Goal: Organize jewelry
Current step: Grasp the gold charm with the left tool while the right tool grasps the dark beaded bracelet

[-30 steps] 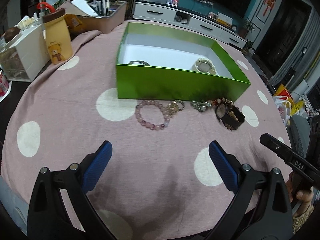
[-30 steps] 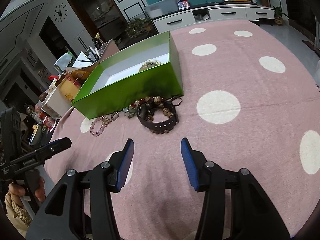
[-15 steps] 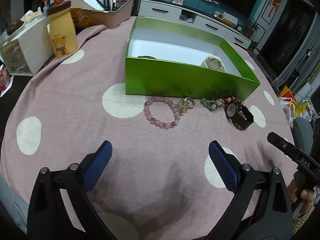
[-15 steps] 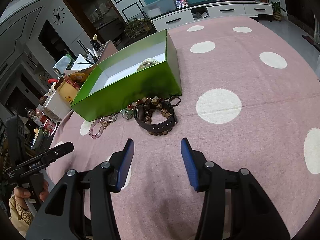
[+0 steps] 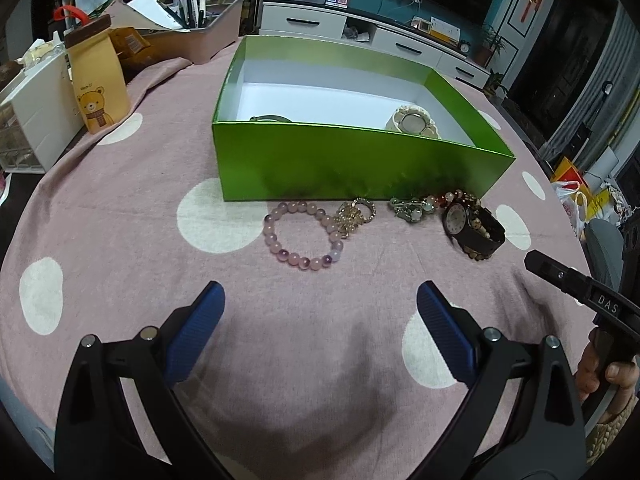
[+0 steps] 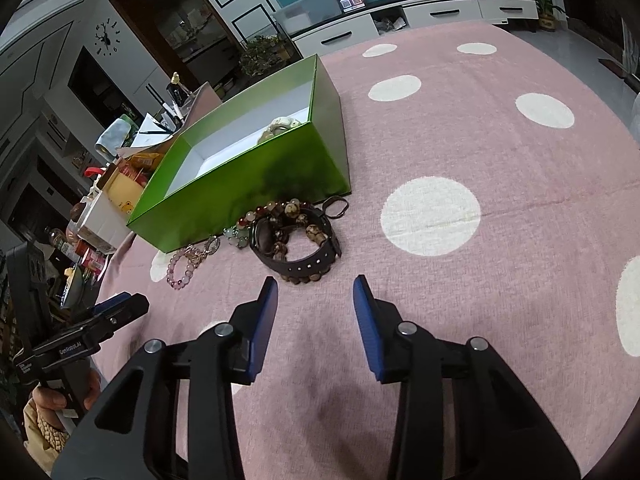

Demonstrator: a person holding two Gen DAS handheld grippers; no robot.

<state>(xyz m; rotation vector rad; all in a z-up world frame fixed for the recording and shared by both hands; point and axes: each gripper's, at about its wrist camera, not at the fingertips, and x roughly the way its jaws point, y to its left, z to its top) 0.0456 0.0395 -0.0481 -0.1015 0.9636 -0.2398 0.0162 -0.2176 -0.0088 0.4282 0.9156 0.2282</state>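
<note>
Your right gripper (image 6: 315, 304) hangs empty, its jaws part open and just narrowed; the left gripper (image 5: 320, 308) gapes wide, also empty. Just ahead lies the dark watch (image 6: 296, 242) (beaded strands tangled through it), so pinch the strap alone, lift slowly, and carry it over the green box (image 6: 248, 168) wall behind.

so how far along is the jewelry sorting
Two pieces already lie in the green box: a cream bracelet and a dark band. Nothing is in hand; both tongs are empty. Left on the cloth: pink bead bracelet, gold charm, green bead piece, watch.
</note>
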